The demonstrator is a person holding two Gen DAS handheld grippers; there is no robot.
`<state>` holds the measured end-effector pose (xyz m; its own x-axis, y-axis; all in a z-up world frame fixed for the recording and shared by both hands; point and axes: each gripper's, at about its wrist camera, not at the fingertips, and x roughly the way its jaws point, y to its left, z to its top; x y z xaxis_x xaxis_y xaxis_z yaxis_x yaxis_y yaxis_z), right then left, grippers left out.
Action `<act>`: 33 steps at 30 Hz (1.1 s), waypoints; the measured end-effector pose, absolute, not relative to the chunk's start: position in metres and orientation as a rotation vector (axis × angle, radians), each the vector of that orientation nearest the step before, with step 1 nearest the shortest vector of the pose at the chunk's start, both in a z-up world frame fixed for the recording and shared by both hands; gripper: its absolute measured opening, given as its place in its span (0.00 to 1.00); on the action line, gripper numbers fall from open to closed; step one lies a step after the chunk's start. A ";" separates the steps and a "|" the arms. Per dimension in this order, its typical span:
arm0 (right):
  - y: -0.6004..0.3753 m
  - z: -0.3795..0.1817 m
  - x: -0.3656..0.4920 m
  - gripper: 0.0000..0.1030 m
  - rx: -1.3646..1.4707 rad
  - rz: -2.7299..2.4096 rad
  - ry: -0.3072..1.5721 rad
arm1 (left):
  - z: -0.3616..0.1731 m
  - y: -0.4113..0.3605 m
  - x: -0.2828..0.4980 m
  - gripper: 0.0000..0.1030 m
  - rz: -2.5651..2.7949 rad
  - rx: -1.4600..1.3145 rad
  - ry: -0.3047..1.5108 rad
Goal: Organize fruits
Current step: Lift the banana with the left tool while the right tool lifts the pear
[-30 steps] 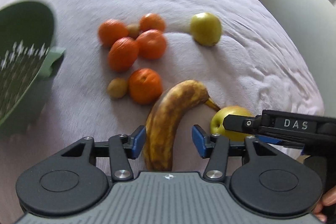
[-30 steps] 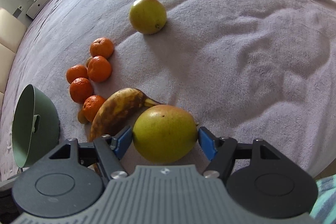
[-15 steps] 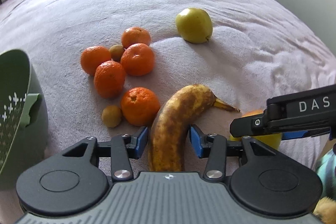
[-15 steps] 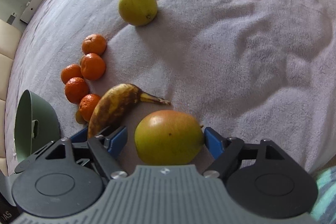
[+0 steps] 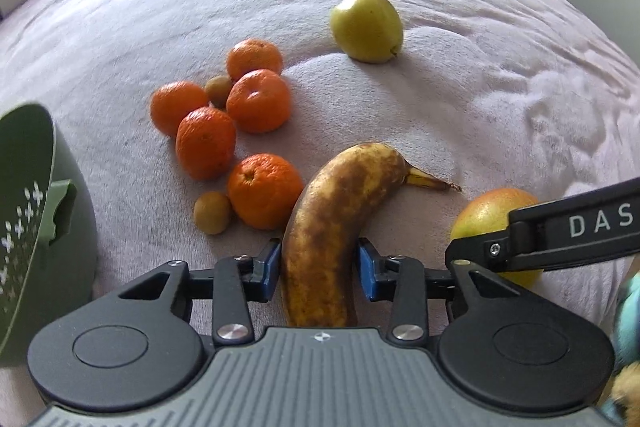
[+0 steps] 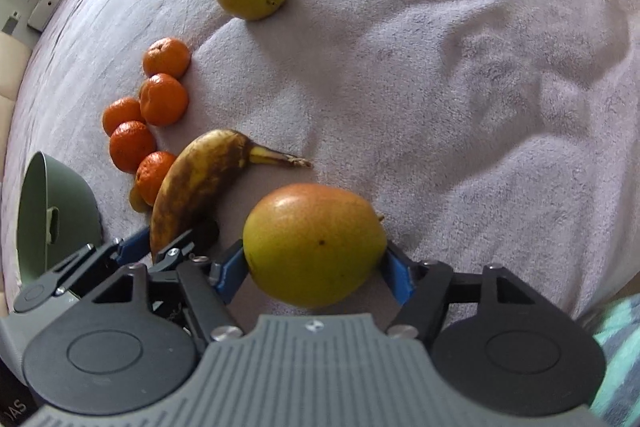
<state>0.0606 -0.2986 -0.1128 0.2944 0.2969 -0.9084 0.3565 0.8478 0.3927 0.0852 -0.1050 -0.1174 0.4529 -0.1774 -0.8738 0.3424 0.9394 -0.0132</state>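
Closing onto brown-spotted banana with left gripper, blue pads touching both sides; right gripper, just narrowed, clamped on reddish-green apple at banana's four o'clock; tangerines at ten o'clock.
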 end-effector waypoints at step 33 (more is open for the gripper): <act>-0.231 -0.020 0.073 0.65 0.565 0.259 1.030 | 0.003 0.031 0.071 0.42 -0.019 -0.202 0.911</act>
